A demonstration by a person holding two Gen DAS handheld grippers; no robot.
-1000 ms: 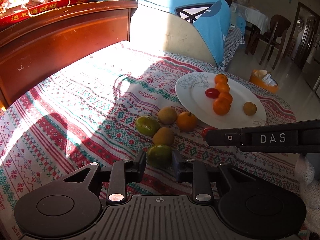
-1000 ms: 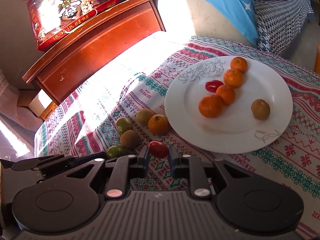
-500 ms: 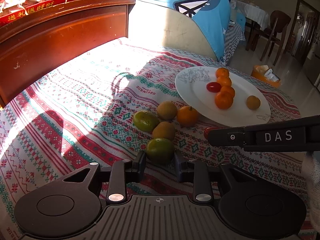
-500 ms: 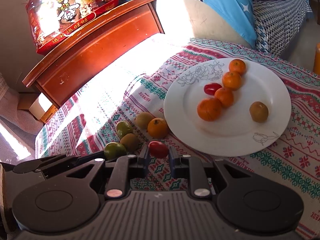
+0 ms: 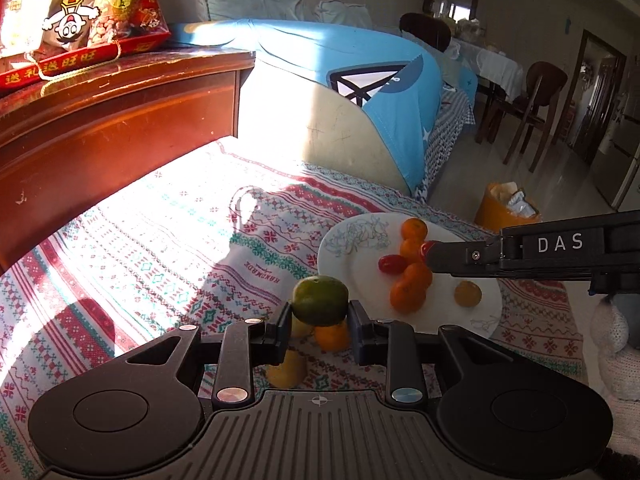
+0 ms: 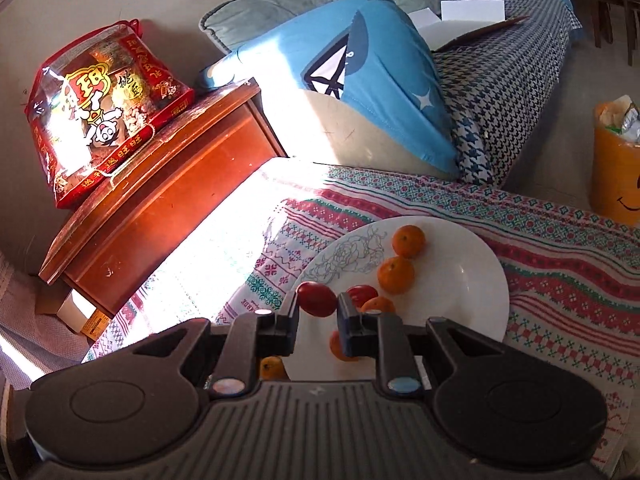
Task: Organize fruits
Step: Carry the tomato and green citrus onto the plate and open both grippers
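Both my tongs have come up off the cloth since a second ago, each carrying its fruit with it. My left gripper (image 5: 319,316) was low over the green citrus (image 5: 320,306) then, with the fruit resting on the patterned tablecloth (image 5: 160,248); the fruit is now pinched between the two fingers and lifted clear, sitting at the lower centre of the left view. Below it, through the gap in the tool, an orange mandarin (image 5: 332,336) and a yellowish fruit (image 5: 286,368) lie on the cloth.

My right gripper (image 6: 318,312) has carried its red cherry tomato (image 6: 317,299) from the bare cloth to over the near left rim of the white plate (image 6: 472,280). Its jaws are narrow and clamped on the tomato, which shows at lower centre of the right view. In the left view that same tool reaches in from the right edge, its tip over the plate with the tomato at its end.

On the plate, right of centre in the left view, are four mandarins (image 5: 408,294) in a loose line, a second cherry tomato (image 5: 392,263) beside them, and a brownish round fruit (image 5: 467,293) alone toward the near right. A red snack bag (image 6: 100,112) stands on the wooden cabinet (image 6: 160,200) at upper left.
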